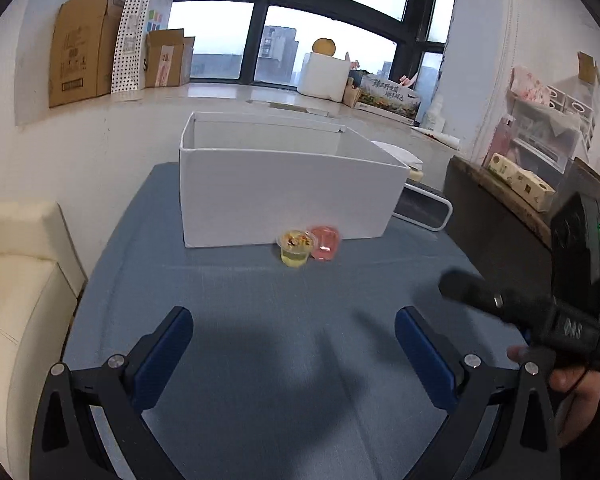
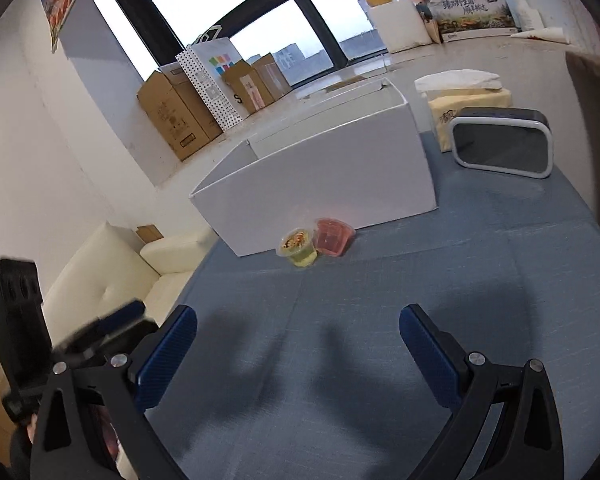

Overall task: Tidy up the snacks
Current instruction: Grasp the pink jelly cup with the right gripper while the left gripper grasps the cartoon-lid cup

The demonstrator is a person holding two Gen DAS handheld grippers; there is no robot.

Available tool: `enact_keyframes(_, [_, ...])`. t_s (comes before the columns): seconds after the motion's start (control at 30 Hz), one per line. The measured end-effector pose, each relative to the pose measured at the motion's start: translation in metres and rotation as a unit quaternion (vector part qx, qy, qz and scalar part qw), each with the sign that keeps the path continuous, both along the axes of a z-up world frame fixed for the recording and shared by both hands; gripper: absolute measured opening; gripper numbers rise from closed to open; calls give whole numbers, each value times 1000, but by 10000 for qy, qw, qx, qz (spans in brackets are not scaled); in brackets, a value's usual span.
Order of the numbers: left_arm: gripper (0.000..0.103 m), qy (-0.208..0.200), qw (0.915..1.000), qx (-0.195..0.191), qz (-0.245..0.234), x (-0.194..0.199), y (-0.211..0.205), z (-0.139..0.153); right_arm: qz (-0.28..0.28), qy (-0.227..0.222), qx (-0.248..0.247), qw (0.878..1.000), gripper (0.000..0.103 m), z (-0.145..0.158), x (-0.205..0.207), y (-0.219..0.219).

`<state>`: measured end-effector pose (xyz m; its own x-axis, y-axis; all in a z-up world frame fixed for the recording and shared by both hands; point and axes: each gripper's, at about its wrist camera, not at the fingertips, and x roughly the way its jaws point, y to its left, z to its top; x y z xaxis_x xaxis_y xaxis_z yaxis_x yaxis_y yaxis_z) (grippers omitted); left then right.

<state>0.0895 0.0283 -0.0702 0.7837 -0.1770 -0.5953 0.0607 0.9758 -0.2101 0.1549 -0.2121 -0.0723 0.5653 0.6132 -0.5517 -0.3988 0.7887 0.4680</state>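
Two small jelly cups, a yellow cup (image 1: pixel 295 249) and a pink cup (image 1: pixel 325 243), sit touching each other just in front of the white box (image 1: pixel 284 196). They look light, with smooth, slippery plastic walls and thin film lids; a gentle squeeze across the sides seems safest. The box is stiff, open-topped card on a woven blue tablecloth (image 1: pixel 260 320). Left gripper (image 1: pixel 294 354) and right gripper (image 2: pixel 298 354) both hang spread wide, empty, well short of the box.

white box (image 1: pixel 284 196) interior hidden, right gripper (image 1: pixel 512 312) blurred
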Motion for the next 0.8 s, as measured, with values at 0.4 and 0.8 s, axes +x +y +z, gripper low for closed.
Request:
enact_keyframes(0.4, [103, -66, 10000, 66, 20, -13, 6, 6, -367, 630, 203, 9971, 103, -25, 81, 20])
enact_keyframes(0.8, [103, 71, 9997, -104, 216, -10, 26, -6, -455, 985, -350, 9935, 87, -52, 138, 66])
